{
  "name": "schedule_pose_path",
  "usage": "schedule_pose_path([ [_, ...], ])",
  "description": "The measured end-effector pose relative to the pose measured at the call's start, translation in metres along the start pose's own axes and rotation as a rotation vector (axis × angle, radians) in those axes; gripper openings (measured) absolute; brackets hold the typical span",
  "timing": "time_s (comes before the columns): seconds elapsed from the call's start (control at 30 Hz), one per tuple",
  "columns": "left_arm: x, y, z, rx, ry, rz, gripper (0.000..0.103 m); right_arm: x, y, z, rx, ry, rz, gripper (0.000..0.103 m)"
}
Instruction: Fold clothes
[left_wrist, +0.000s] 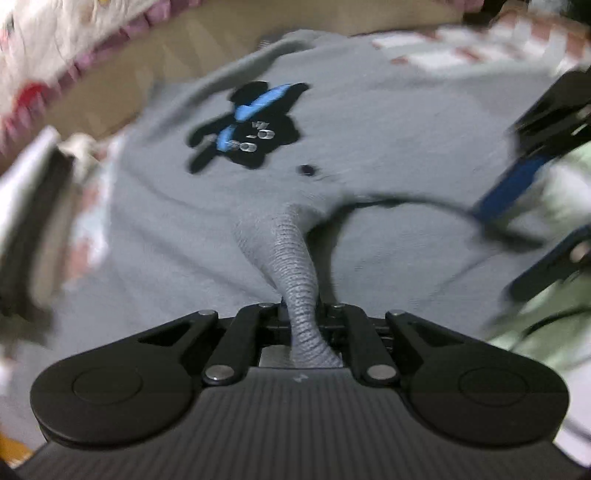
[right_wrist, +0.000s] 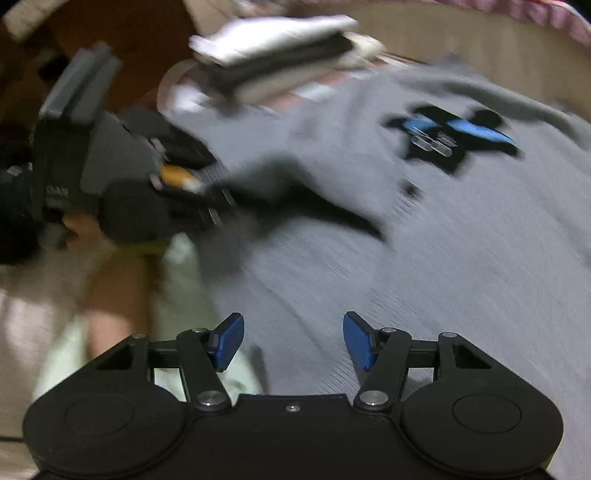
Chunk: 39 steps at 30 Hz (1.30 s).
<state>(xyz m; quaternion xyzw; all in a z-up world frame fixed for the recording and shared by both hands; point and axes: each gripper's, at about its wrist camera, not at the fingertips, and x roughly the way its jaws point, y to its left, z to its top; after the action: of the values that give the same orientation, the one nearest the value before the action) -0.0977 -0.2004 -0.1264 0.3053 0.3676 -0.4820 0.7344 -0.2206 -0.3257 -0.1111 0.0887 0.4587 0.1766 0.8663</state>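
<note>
A grey sweater (left_wrist: 369, 133) with a black and blue print (left_wrist: 251, 125) lies spread on the bed. My left gripper (left_wrist: 301, 314) is shut on the sweater's ribbed grey cuff (left_wrist: 295, 258), which runs up from the jaws onto the garment. My right gripper (right_wrist: 293, 339) is open and empty, hovering over the sweater's body (right_wrist: 443, 240); its blue pads (right_wrist: 231, 339) stand wide apart. The right gripper also shows at the right edge of the left wrist view (left_wrist: 524, 206). The left gripper shows in the right wrist view (right_wrist: 199, 199), holding the dark fold of sleeve.
A stack of folded clothes (right_wrist: 273, 55) lies at the far side of the bed; it also shows in the left wrist view (left_wrist: 33, 221). A patterned pink and white bedsheet (left_wrist: 461, 44) lies under the sweater. A frilled quilt (left_wrist: 55, 55) sits beyond. Both views are motion-blurred.
</note>
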Motion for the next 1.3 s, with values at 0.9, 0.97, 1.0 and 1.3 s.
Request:
schedule_pose_path([
  [0.9, 0.024, 0.149, -0.078, -1.234, 0.049, 0.046, 0.074, 0.045, -0.023, 0.023, 0.188, -0.048, 0.191, 0.009],
  [0.97, 0.022, 0.151, -0.077, -1.256, 0.004, 0.082, 0.064, 0.047, -0.017, 0.025, 0.141, -0.039, 0.212, 0.009],
  [1.0, 0.021, 0.150, -0.076, -1.237, -0.009, 0.102, 0.050, 0.049, -0.013, 0.026, 0.118, -0.035, 0.222, 0.009],
  [1.3, -0.038, 0.124, -0.043, -0.769, -0.171, 0.313, 0.006, 0.059, 0.026, 0.043, -0.062, -0.061, 0.212, 0.078],
])
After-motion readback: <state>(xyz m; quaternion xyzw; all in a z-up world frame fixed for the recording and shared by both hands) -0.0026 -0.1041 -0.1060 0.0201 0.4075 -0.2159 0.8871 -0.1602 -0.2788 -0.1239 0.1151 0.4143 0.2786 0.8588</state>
